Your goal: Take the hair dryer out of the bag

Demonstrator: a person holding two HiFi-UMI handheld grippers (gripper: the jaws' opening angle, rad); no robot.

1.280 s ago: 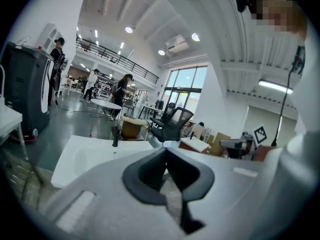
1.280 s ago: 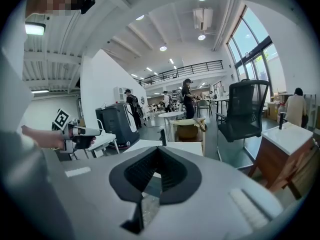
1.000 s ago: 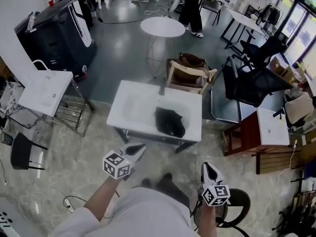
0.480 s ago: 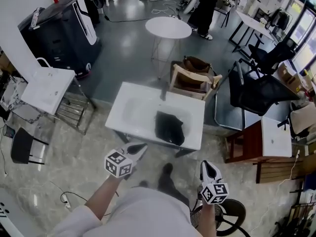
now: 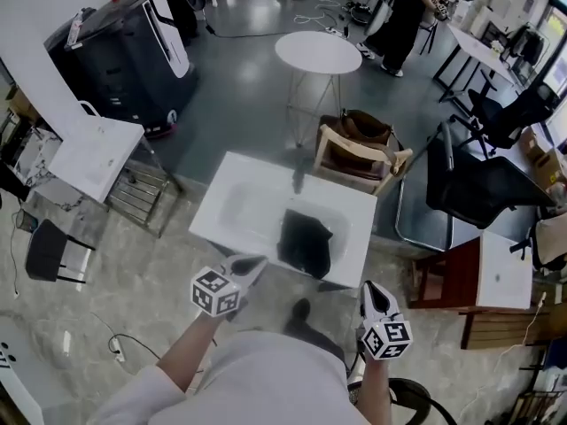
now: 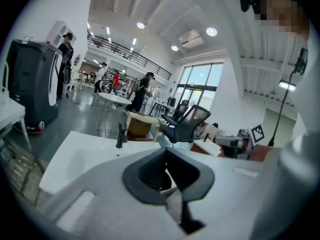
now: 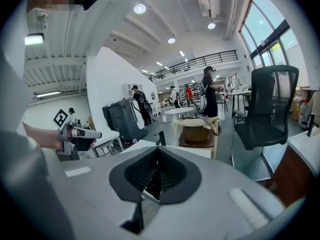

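A black bag (image 5: 305, 242) lies on the white sink-shaped table (image 5: 239, 206), toward its near right side. No hair dryer shows. My left gripper (image 5: 251, 263) hangs just short of the table's near edge, left of the bag, its jaws shut and empty. My right gripper (image 5: 372, 292) is lower right, off the table's near right corner, also shut with nothing in it. In the left gripper view the table top (image 6: 80, 154) and its black faucet (image 6: 120, 135) lie ahead. The right gripper view shows the table's corner (image 7: 200, 152) and the other gripper (image 7: 75, 133) at left.
A wooden chair with a brown bag (image 5: 359, 144) stands behind the table, a round white table (image 5: 318, 51) farther back. A black office chair (image 5: 483, 180) and a red-brown cabinet (image 5: 483, 282) stand at right. A white stand (image 5: 93, 158) and a black machine (image 5: 124, 47) are at left. People walk far off.
The table and bag have drawn closer and lower in the head view as the person walks toward them. Both grippers moved forward with the person and stayed shut.
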